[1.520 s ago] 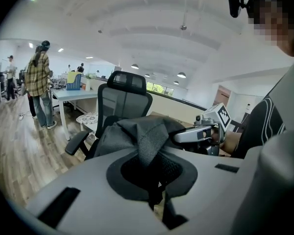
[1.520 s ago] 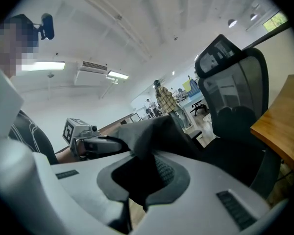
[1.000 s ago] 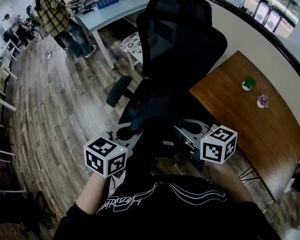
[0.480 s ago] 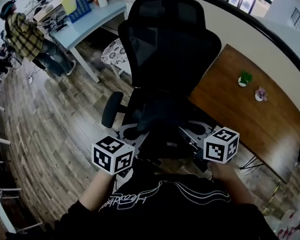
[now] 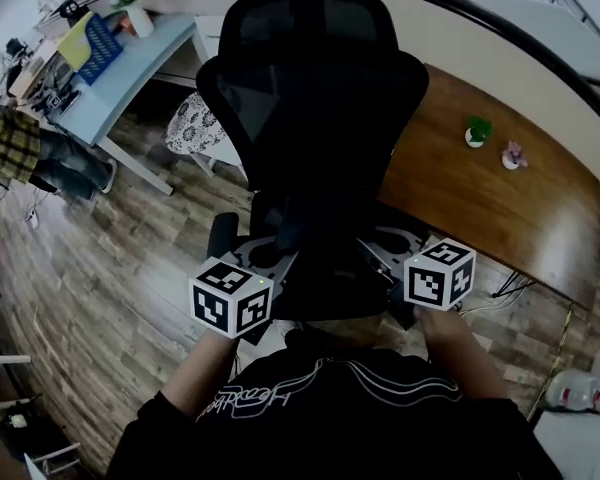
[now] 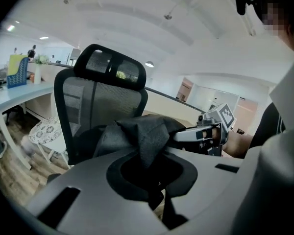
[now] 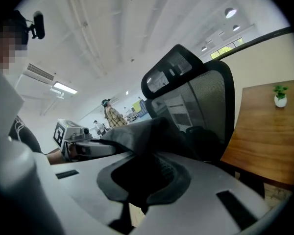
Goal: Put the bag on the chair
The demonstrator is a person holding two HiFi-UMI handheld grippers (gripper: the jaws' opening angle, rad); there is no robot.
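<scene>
The left gripper (image 6: 147, 177) clamps tight on a fold of the black bag (image 6: 139, 131); the right gripper (image 7: 142, 180) pinches its other side. The bag hangs between them, just ahead, over the seat of the black chair (image 5: 315, 78) — its mesh back rises beyond. A wooden table (image 5: 485, 203) stands beyond the right gripper.

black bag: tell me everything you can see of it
The black woven-fabric bag is soft, slack and crumpled, and it is slung between the two claws. The left claw and the right claw are each shut on a bunched fold of it. It hangs in front of the black mesh office chair, above the seat. Whether it touches the seat can't be told.
</scene>
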